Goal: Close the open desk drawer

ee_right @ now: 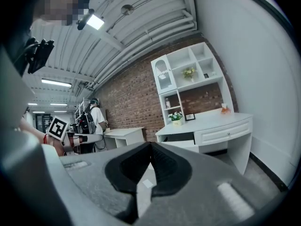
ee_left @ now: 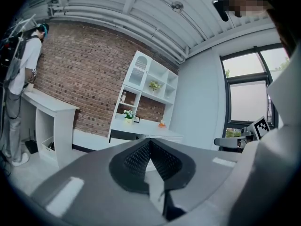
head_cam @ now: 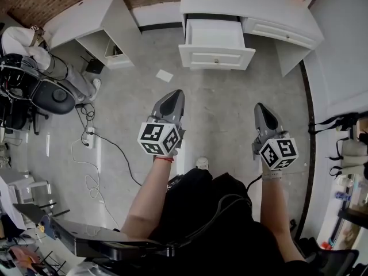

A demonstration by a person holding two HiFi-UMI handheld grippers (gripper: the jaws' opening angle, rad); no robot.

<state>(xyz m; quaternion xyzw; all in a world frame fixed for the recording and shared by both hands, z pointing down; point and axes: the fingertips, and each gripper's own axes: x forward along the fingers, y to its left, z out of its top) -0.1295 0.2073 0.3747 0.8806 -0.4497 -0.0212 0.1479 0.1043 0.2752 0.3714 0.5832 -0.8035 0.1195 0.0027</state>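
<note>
- At the far left, cables trail across the floor, well apart from our path.
- Our left gripper hangs over the floor, its jaws pressed together on nothing.
- A paper scrap lies between that gripper and the desk; we judge that stepping on it could make us slip.
- The drawer juts open from the white desk, with its front panel and small knob facing us, well apart from both grippers.
- Our right gripper is closed and empty too.
- Pushing the panel off-centre with one narrow tip could skew the drawer until it jams, or the tip could slide off.
</note>
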